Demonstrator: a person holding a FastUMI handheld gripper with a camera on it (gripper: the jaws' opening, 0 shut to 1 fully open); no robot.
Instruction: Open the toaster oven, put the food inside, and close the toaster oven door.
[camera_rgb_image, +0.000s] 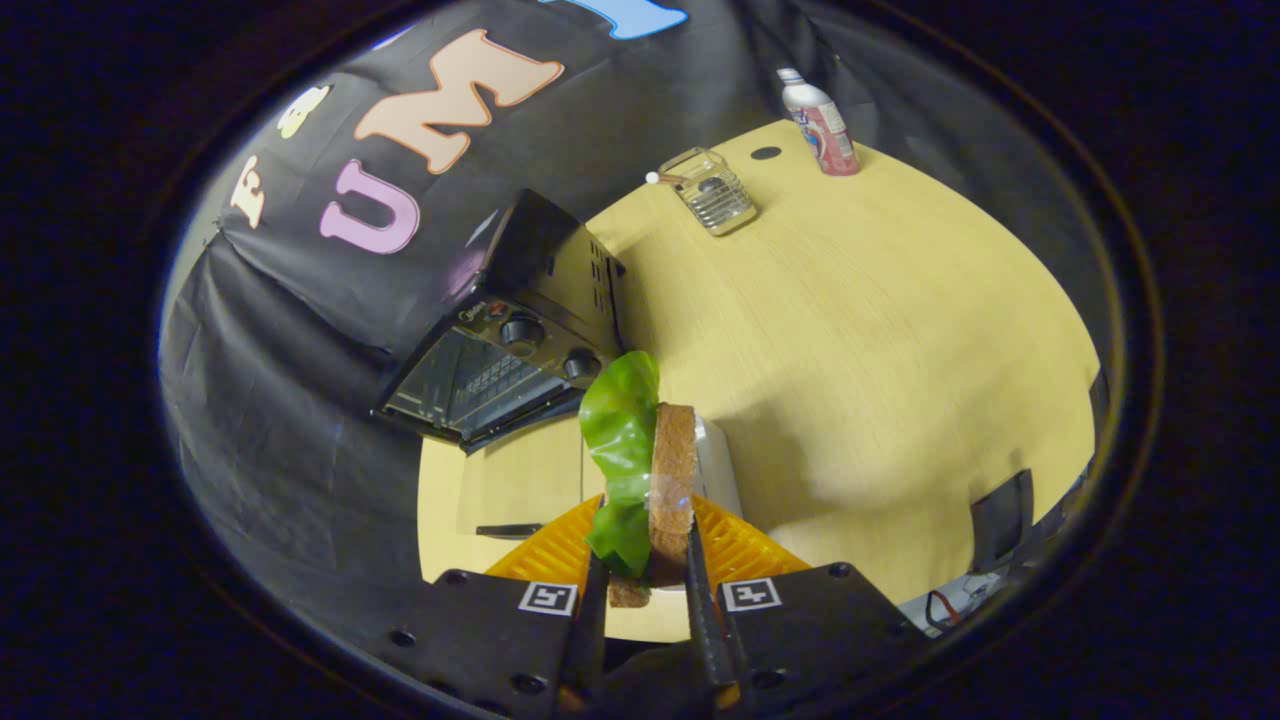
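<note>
Dim, sharp fisheye view bending at the rim; soft shadows across the table (900, 330).

A light wooden table (880, 330) carries everything. On it, just beyond the fingers, sits a black toaster oven (520, 340). Far beyond them rest a clear container (712, 190) and an upright bottle (820, 125), near each other.

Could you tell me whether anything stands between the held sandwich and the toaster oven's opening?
Nothing visible does. The gripper is shut on the sandwich, raised just before the toaster oven, whose door already hangs open toward it.
</note>
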